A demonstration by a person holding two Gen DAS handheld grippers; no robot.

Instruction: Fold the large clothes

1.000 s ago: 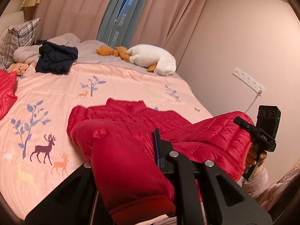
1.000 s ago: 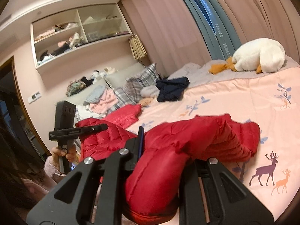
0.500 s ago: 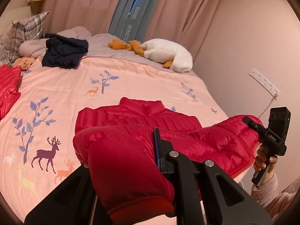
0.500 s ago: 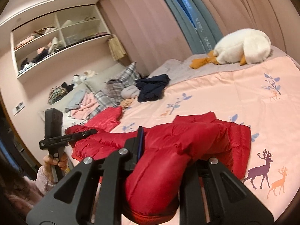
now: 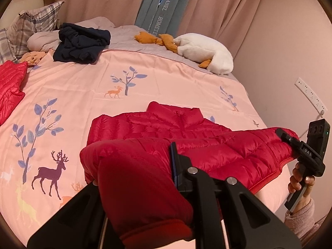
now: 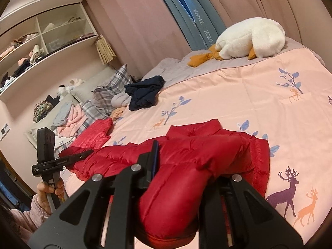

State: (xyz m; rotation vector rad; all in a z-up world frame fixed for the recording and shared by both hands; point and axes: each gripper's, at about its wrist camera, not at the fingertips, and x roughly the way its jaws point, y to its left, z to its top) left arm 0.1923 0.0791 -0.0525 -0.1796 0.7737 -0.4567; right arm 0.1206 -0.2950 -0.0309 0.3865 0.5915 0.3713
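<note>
A red quilted jacket (image 5: pixel 161 126) lies on the pink bedspread (image 5: pixel 83 87), collar toward the far side. My left gripper (image 5: pixel 145 166) is shut on one red sleeve with its cuff bunched between the fingers. My right gripper (image 6: pixel 186 166) is shut on the other sleeve of the jacket (image 6: pixel 207 145). Each gripper shows in the other's view: the right one (image 5: pixel 290 143) at the jacket's right edge, the left one (image 6: pixel 78 155) at its left edge. Both sleeves are lifted over the jacket body.
A second red jacket (image 5: pixel 10 83) lies at the left. A dark blue garment (image 5: pixel 81 43), plaid pillows (image 5: pixel 31 25) and a white plush goose (image 5: pixel 203 51) lie at the far side. The wall with a power strip (image 5: pixel 309 93) is on the right.
Both grippers have carried the sleeves forward over the jacket body, which now lies flatter and further onto the bed. The grips have not changed.
</note>
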